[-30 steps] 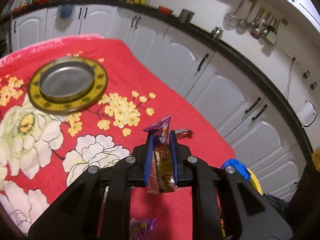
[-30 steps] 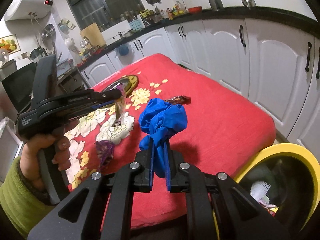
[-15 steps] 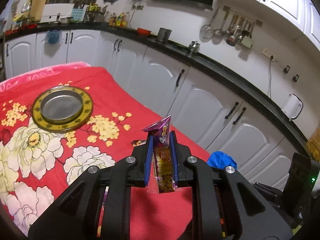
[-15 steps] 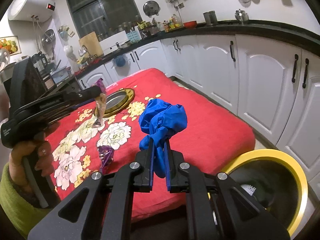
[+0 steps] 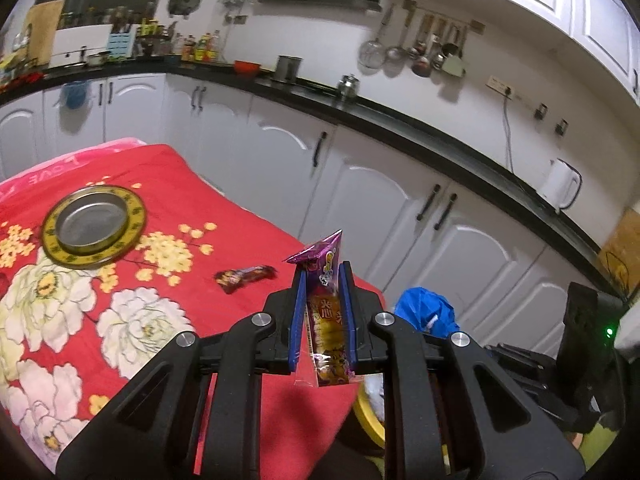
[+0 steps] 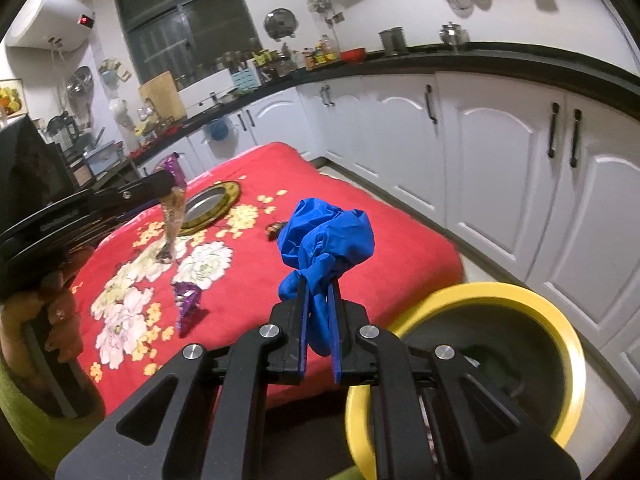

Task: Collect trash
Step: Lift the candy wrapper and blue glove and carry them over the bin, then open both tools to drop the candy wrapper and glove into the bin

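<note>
Beside the red-covered table (image 6: 400, 248), the yellow-rimmed bin (image 6: 476, 300) waits below. The right claw (image 6: 319, 320) pinches a crumpled blue glove (image 6: 328, 236); the left claw (image 5: 322, 316) pinches a purple snack wrapper (image 5: 324, 312). Best carry each squarely over the bin mouth before letting go. Two wrappers remain on the table.

yellow bin (image 6: 472, 296) partly hidden behind right tool (image 6: 320, 312)
</note>
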The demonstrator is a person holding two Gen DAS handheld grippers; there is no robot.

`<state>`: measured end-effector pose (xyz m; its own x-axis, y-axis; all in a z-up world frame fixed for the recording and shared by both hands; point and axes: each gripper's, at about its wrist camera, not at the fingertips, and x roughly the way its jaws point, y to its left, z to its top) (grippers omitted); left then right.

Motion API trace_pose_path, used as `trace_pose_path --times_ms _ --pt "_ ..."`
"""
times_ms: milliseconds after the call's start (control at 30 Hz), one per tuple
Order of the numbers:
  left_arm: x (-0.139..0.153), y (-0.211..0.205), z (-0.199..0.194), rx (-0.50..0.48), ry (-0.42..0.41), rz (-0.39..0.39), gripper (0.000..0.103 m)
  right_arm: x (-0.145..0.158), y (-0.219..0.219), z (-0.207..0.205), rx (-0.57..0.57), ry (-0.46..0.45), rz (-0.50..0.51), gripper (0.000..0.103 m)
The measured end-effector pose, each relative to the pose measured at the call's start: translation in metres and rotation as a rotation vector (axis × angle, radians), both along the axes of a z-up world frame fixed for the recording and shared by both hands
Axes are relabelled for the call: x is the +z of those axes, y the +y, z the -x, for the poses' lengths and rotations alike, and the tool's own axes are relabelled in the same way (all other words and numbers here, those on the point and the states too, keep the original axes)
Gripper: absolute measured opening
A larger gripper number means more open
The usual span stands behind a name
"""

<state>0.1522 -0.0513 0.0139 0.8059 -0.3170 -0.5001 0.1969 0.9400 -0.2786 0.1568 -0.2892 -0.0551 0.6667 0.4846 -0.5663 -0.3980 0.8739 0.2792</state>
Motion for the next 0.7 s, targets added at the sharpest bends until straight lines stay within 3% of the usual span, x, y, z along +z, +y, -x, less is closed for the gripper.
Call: trace_pose_path --times_ms 700 --pt "-0.046 -0.111 0.006 -0.274 0.080 -0.058 0.011 -0.044 -0.098 0.010 -0.197 0.093 0.057 0.009"
